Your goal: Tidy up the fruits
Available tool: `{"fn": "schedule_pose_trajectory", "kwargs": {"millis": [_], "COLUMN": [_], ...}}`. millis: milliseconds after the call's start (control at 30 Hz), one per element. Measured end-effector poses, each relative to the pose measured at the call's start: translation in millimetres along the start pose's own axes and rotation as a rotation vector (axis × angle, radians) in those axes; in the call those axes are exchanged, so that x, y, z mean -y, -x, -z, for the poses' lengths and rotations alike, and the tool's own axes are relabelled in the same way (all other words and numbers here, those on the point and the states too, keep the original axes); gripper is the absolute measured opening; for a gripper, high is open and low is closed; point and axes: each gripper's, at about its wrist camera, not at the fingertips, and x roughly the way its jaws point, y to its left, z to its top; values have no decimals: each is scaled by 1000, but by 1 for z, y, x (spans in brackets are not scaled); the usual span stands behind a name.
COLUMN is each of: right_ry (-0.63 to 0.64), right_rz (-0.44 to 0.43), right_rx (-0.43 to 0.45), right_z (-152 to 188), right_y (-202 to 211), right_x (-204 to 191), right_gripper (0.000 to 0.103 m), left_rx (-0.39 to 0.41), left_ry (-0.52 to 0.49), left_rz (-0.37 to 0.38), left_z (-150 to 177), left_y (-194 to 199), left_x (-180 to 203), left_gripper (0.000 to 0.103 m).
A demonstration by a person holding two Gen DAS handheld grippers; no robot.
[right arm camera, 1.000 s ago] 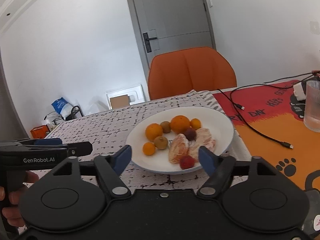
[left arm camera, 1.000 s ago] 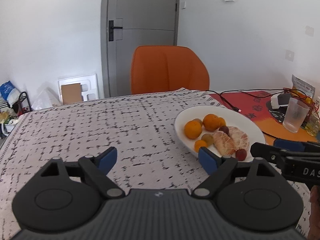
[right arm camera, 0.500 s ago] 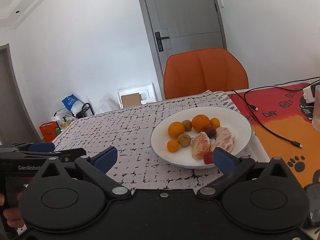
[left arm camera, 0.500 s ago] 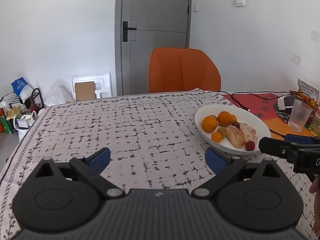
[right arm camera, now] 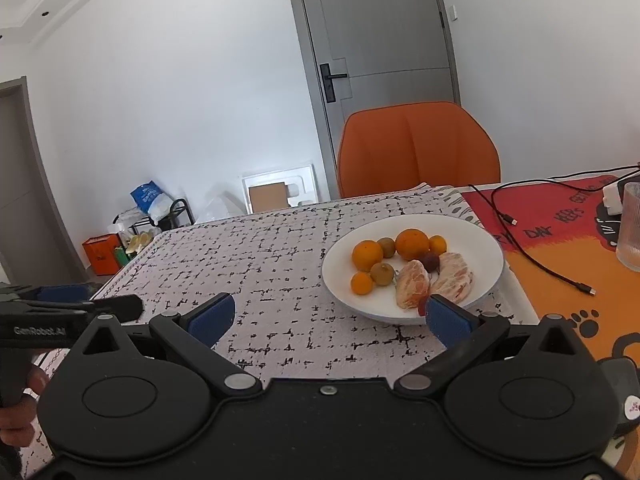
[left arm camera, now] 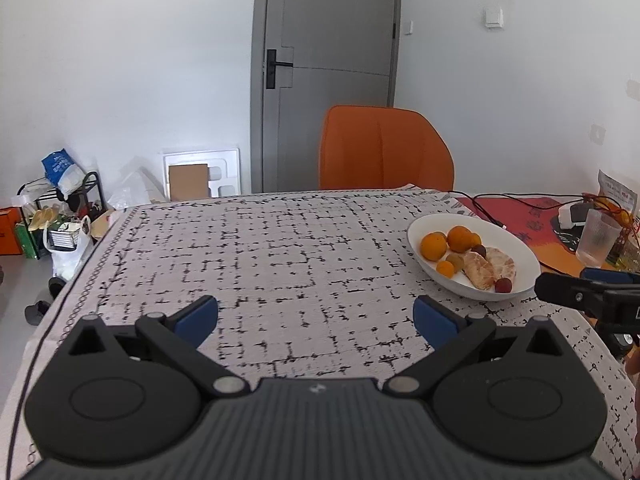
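Left gripper [left arm camera: 316, 316]: jaws spread wide, nothing between the blue pads, hovering over the patterned tablecloth [left arm camera: 280, 264] at lower centre of the left wrist view. Right gripper [right arm camera: 328, 312]: also spread wide and empty, lower centre of the right wrist view; its right pad [right arm camera: 444, 316] overlaps the near rim of the white plate [right arm camera: 472, 236] in the picture.

Plate sits right of centre in the right wrist view, at centre right in the left wrist view. On it: two larger oranges [right arm camera: 367, 255] toward the far side, two small orange fruits, two brownish-green round fruits [right arm camera: 382, 273], one dark purple fruit [right arm camera: 431, 261], two peeled citrus halves [right arm camera: 413, 290] toward the near side. A small red fruit [left arm camera: 503, 285] lies at the near rim, mostly hidden by the pad in the right wrist view.

Background: orange chair [right arm camera: 416, 148] behind the table, grey door [left arm camera: 328, 60], black cable [right arm camera: 532, 256] on the orange-red mat [right arm camera: 560, 248], ribbed glass [right arm camera: 631, 226] at the right edge.
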Motion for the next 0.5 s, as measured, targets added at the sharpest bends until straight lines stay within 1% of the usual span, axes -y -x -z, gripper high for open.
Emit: {"fn": "schedule_pose_trajectory", "kwargs": {"millis": [267, 367, 500], "right_ry": [-10, -6, 0], "right_rz": [5, -1, -8], "right_rx": [6, 7, 18], "right_z": [0, 0, 0], "right_y": [16, 23, 34], "right_x": [-7, -10, -17], "right_gripper": [103, 103, 103], "left_rx": [18, 29, 45], "left_ry": [12, 34, 32], "left_rz": [-28, -32, -44], "left_z": [3, 4, 6], "left_y": [28, 40, 56], "left_x": [-21, -28, -34], "left_gripper": [103, 103, 103]}}
